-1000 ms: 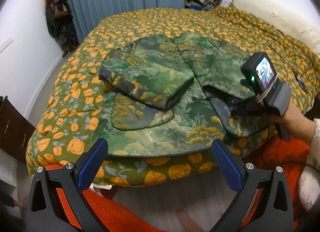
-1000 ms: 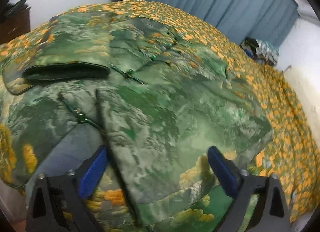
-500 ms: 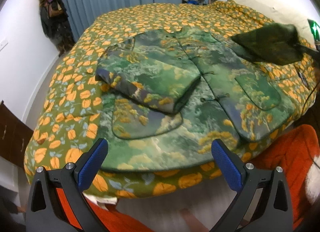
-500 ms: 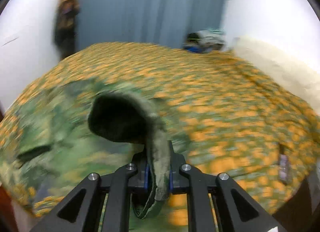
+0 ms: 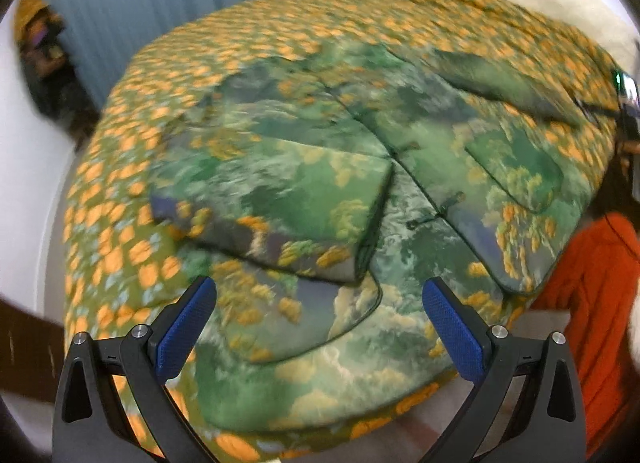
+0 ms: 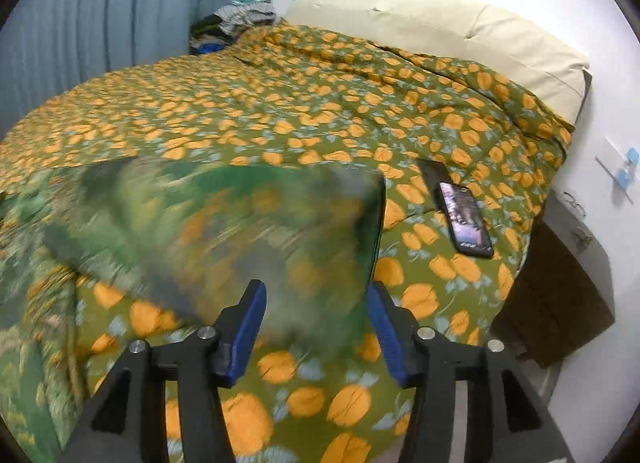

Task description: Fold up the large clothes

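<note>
**K:** Since a second ago the right sleeve [image 6: 224, 231] has left the chest of the jacket [image 5: 400, 191] and swung out toward the bed's right edge. Right gripper [image 6: 316, 327] went with it, and its jaws have just been opening after a tight pinch on the cuff.

**M:** Does it hold anything now?

**K:** Jaws stand about half apart. The sleeve end sits blurred between the blue pads [image 6: 248, 323], but I can't see them pressing on it. Reads as let go.

**M:** Left gripper [image 5: 320, 327]?

**K:** Wide open, nothing in it. It hangs over the bed's near edge, above the jacket hem; it has drifted a little across that edge since the earlier frame.

**M:** Jacket position?

**K:** Green landscape-print padded jacket, flat and front up on the orange-flowered quilt [image 5: 120, 223], hem at the near edge, collar toward the far side. Left sleeve [image 5: 272, 207] lies folded across the left half of the chest, same as before. Front closure runs down the middle with dark toggles. Patch pocket [image 5: 516, 167] on the right half is uncovered.

**M:** Anything else on the bed?

**K:** Phone [image 6: 466, 219] lies screen up near the right edge, apart from the sleeve. Farther on, a cream headboard cushion [image 6: 440, 27] along the right side and a pile of clothes [image 6: 236, 23] at the far corner by the blue curtain [image 6: 100, 15].
</note>
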Demonstrator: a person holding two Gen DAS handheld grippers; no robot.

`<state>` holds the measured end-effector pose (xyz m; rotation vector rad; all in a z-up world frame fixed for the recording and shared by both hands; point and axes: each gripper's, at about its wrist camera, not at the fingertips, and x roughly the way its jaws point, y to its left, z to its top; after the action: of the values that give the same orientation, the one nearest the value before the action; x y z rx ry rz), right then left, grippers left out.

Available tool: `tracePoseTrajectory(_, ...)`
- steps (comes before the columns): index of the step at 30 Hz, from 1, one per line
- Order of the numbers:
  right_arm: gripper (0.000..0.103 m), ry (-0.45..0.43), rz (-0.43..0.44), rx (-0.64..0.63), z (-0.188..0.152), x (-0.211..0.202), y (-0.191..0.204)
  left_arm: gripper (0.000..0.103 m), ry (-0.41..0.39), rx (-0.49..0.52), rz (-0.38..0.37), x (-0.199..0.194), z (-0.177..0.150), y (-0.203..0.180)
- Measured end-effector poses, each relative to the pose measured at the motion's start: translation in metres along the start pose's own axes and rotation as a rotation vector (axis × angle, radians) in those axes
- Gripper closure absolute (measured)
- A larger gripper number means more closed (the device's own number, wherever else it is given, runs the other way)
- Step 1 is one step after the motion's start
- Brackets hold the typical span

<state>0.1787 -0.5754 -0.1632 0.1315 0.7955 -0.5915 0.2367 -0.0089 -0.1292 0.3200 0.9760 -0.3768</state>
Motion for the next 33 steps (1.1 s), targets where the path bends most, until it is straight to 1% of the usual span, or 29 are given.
tracePoseTrajectory(3, 0.047, -0.031, 0.105, -0.038, -0.02, -0.03, 0.022, 0.0, 0.03, 0.132, -0.005, 0.03, 0.01, -0.015)
tracePoseTrajectory(6, 0.046, -0.046, 0.224, -0.095, -0.044, -0.062, 0.062, 0.0, 0.06, 0.21, 0.021, 0.062, 0.018, -0.025)
tracePoseTrajectory(8, 0.046, -0.05, 0.296, -0.123, -0.057, -0.079, 0.088, 0.001, 0.107, 0.217, 0.04, 0.093, 0.023, -0.024)
tracePoseTrajectory(10, 0.046, -0.05, 0.371, -0.14, -0.071, -0.095, 0.111, 0.001, 0.15, 0.199, 0.049, 0.115, 0.024, -0.016)
tracePoseTrajectory(11, 0.046, -0.049, 0.419, -0.152, -0.079, -0.105, 0.124, 0.008, 0.149, 0.173, 0.029, 0.12, 0.024, -0.008)
tracePoseTrajectory(12, 0.046, -0.05, 0.452, -0.167, -0.087, -0.115, 0.135, 0.026, 0.139, 0.132, -0.009, 0.119, 0.024, 0.0)
tracePoseTrajectory(13, 0.046, -0.051, 0.48, -0.184, -0.094, -0.121, 0.144, 0.04, 0.133, 0.102, -0.038, 0.116, 0.024, 0.007)
tracePoseTrajectory(14, 0.046, -0.056, 0.505, -0.208, -0.102, -0.13, 0.154, 0.063, 0.129, 0.064, -0.092, 0.111, 0.023, 0.014)
tracePoseTrajectory(15, 0.046, -0.06, 0.524, -0.238, -0.109, -0.137, 0.162, 0.09, 0.119, 0.019, -0.155, 0.102, 0.022, 0.024)
tracePoseTrajectory(16, 0.046, -0.063, 0.534, -0.26, -0.113, -0.142, 0.168, 0.092, 0.108, 0.005, -0.144, 0.095, 0.023, 0.027)
tracePoseTrajectory(17, 0.046, -0.069, 0.548, -0.295, -0.119, -0.148, 0.177, 0.092, 0.084, -0.013, -0.134, 0.084, 0.024, 0.033)
tracePoseTrajectory(19, 0.046, -0.078, 0.564, -0.337, -0.126, -0.156, 0.189, 0.093, 0.02, -0.078, -0.13, 0.055, 0.026, 0.054)
tracePoseTrajectory(21, 0.046, -0.09, 0.579, -0.356, -0.128, -0.163, 0.195, 0.092, -0.043, -0.155, -0.12, 0.026, 0.03, 0.085)
tracePoseTrajectory(23, 0.046, -0.099, 0.588, -0.358, -0.127, -0.168, 0.198, 0.092, -0.102, -0.261, -0.086, -0.006, 0.032, 0.131)
tracePoseTrajectory(24, 0.046, -0.102, 0.591, -0.354, -0.126, -0.17, 0.198, 0.092, -0.123, -0.307, -0.048, -0.018, 0.031, 0.156)
tracePoseTrajectory(25, 0.046, -0.104, 0.594, -0.349, -0.126, -0.172, 0.199, 0.092, -0.133, -0.334, -0.014, -0.023, 0.03, 0.172)
tracePoseTrajectory(26, 0.046, -0.106, 0.596, -0.344, -0.124, -0.173, 0.198, 0.092, -0.143, -0.379, 0.037, -0.031, 0.026, 0.197)
tracePoseTrajectory(29, 0.046, -0.112, 0.591, -0.343, -0.122, -0.175, 0.2, 0.091, -0.143, -0.506, 0.163, -0.041, 0.007, 0.259)
tracePoseTrajectory(30, 0.046, -0.11, 0.588, -0.345, -0.122, -0.174, 0.2, 0.09, -0.132, -0.555, 0.221, -0.041, -0.004, 0.281)
tracePoseTrajectory(31, 0.046, -0.108, 0.586, -0.344, -0.123, -0.174, 0.2, 0.088, -0.121, -0.584, 0.259, -0.038, -0.008, 0.293)
tracePoseTrajectory(32, 0.046, -0.104, 0.584, -0.343, -0.122, -0.173, 0.2, 0.081, -0.098, -0.626, 0.318, -0.034, -0.017, 0.31)
tracePoseTrajectory(33, 0.046, -0.095, 0.583, -0.339, -0.121, -0.171, 0.199, 0.062, -0.081, -0.652, 0.364, -0.033, -0.025, 0.319)
